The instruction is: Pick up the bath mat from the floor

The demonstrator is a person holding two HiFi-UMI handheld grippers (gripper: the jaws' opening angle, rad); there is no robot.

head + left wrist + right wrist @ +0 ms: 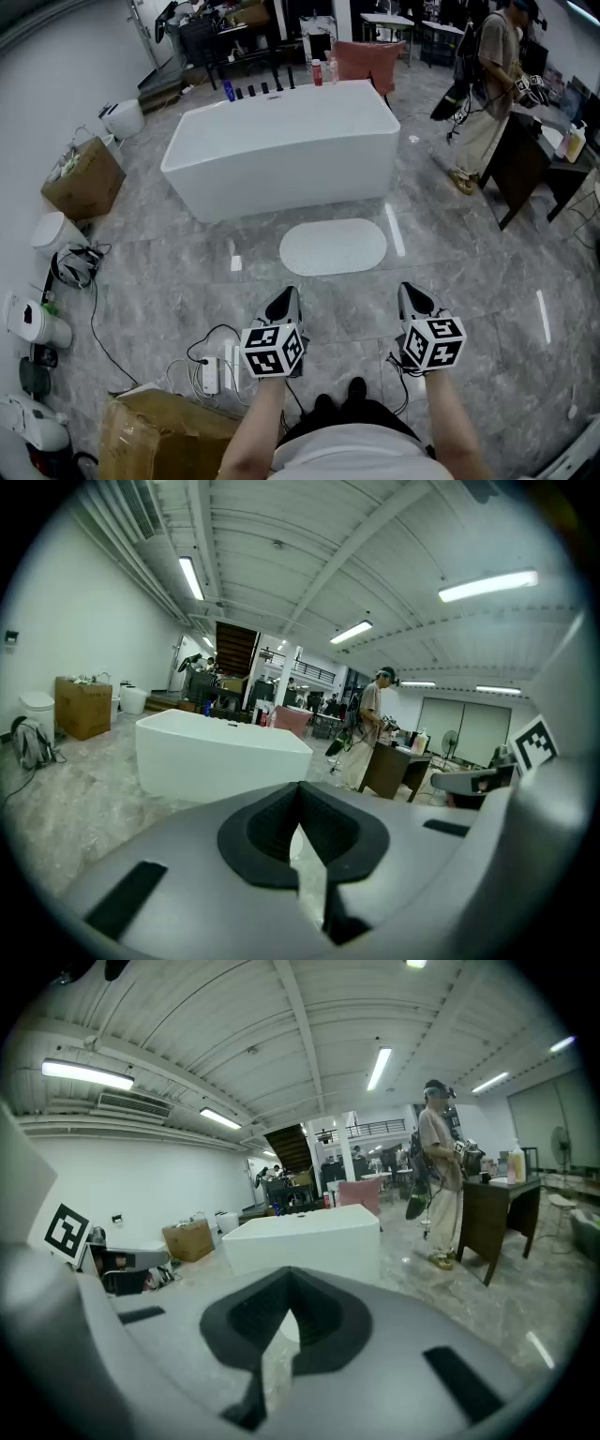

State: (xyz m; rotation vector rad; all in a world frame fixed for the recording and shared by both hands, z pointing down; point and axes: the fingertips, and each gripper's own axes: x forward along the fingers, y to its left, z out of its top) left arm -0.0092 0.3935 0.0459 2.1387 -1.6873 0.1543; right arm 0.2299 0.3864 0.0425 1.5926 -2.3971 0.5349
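White oval bath mat (333, 247) lies flat on grey marbled tile floor (178, 272), just in front of white rectangular bathtub (281, 150). Left gripper (285, 300) and right gripper (411, 294) hover nearer the person, clear of mat, jaws together, nothing between them.

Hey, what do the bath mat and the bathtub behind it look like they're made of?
The bath mat is pale and matte with a finely dotted surface, so probably rubber or soft plastic, though a textile is possible. The bathtub has smooth, white, slightly glossy walls, likely acrylic or ceramic.
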